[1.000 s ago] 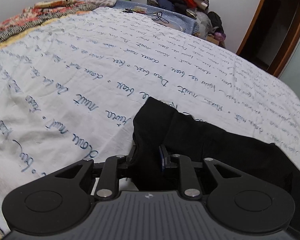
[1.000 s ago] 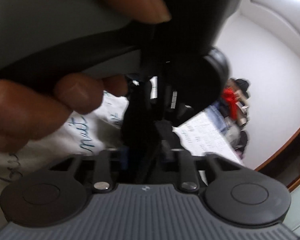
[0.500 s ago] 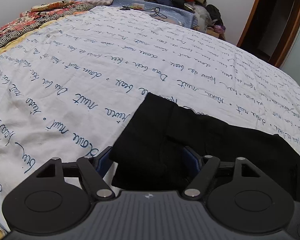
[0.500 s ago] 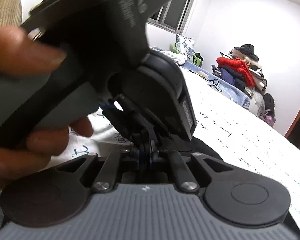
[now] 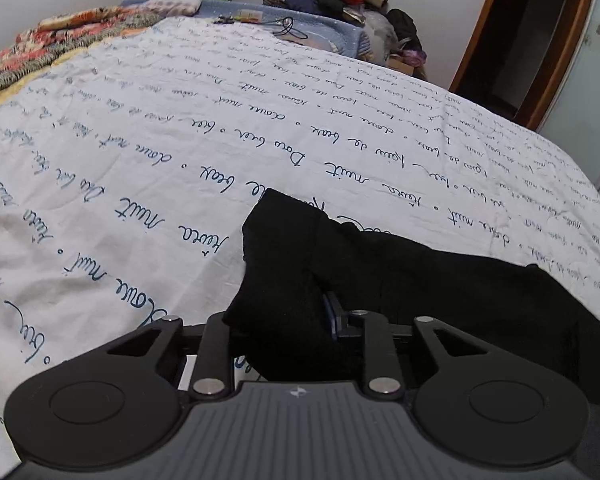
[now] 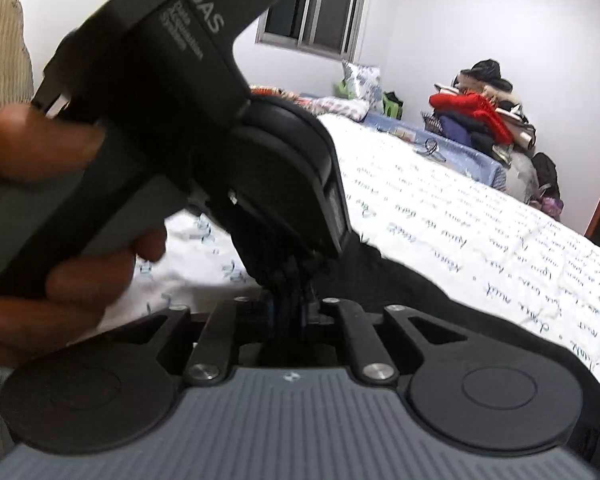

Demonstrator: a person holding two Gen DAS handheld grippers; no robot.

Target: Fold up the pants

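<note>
Bed: big one under a white sheet printed with blue handwriting [image 5: 148,152], fills most of the room from where I'm standing.
Far end: pile of folded clothes with a red knit on top [image 6: 476,110], plus a patterned red blanket [image 5: 60,36] along the sheet's edge.
Pants: black fabric pants [image 5: 400,272], lying on the near part of the sheet, one end bunched up.
Left gripper [image 5: 284,320]: black tongs, jaws just closed in again and now clenched on a fold of the pants.
Left hand [image 6: 60,208]: wrapped round that gripper's handle.
Right gripper [image 6: 290,304]: nearly closed; whether its blue pads pinch the dark cloth, can't tell, too blurry.
</note>
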